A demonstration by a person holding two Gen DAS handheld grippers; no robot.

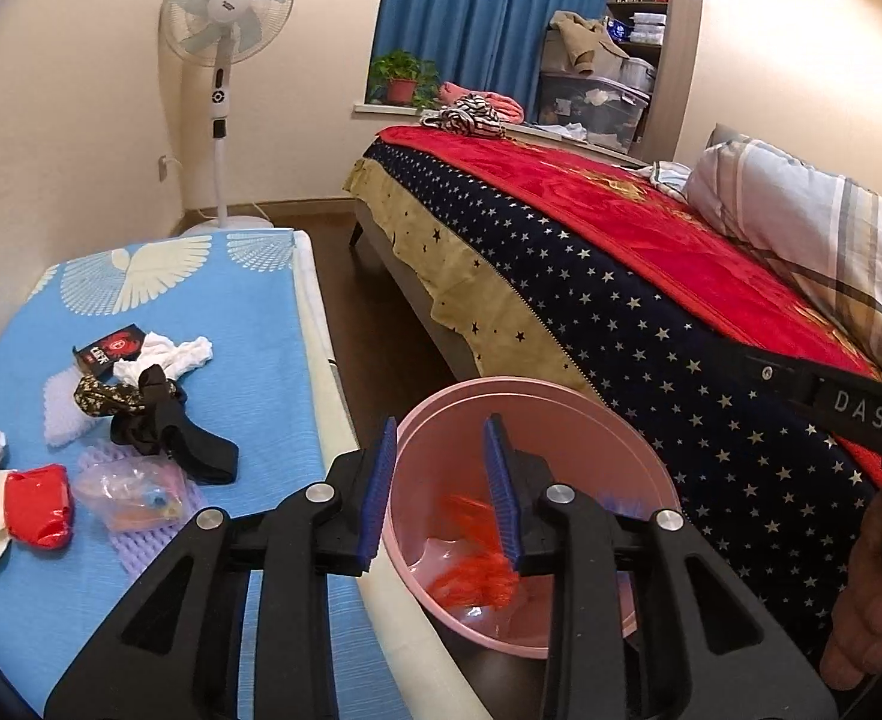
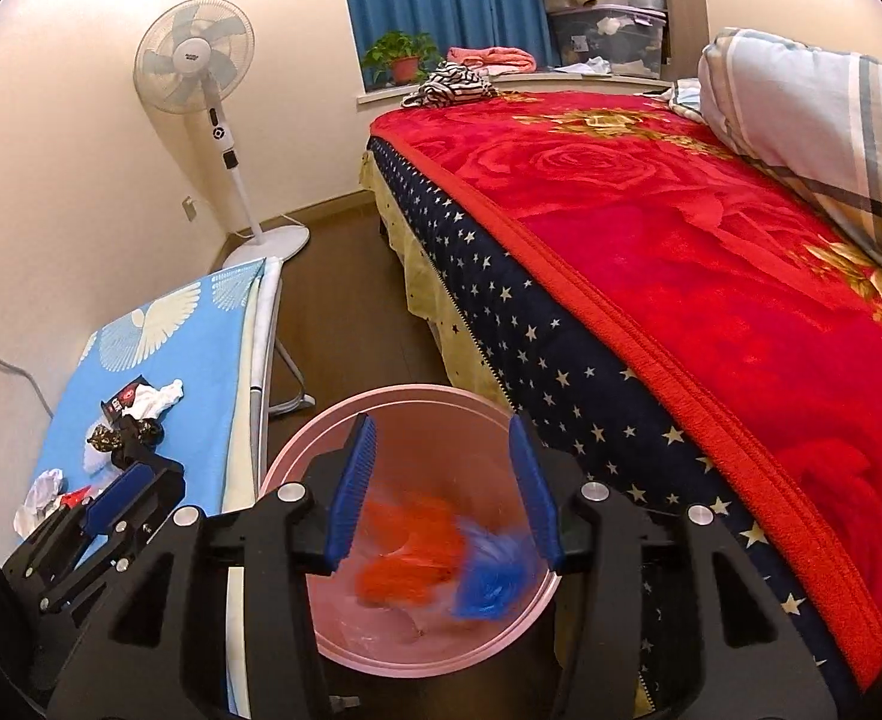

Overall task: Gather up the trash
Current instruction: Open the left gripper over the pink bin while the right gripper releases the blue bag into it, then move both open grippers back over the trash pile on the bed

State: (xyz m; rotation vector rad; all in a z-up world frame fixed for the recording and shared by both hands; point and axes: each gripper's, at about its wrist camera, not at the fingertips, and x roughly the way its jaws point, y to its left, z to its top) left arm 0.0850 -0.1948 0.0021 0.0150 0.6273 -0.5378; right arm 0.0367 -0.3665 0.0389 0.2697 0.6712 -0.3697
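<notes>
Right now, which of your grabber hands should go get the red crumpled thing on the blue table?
Probably the left. The left gripper is open, empty and nearest the blue table, where the red crumpled wrapper lies. The right gripper hangs open over the pink bin, farther from the table.

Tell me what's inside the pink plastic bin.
Inside the round pink plastic bin: crumpled orange wrapping and a blurred blue piece. The black gripper fingers cover part of it.
</notes>
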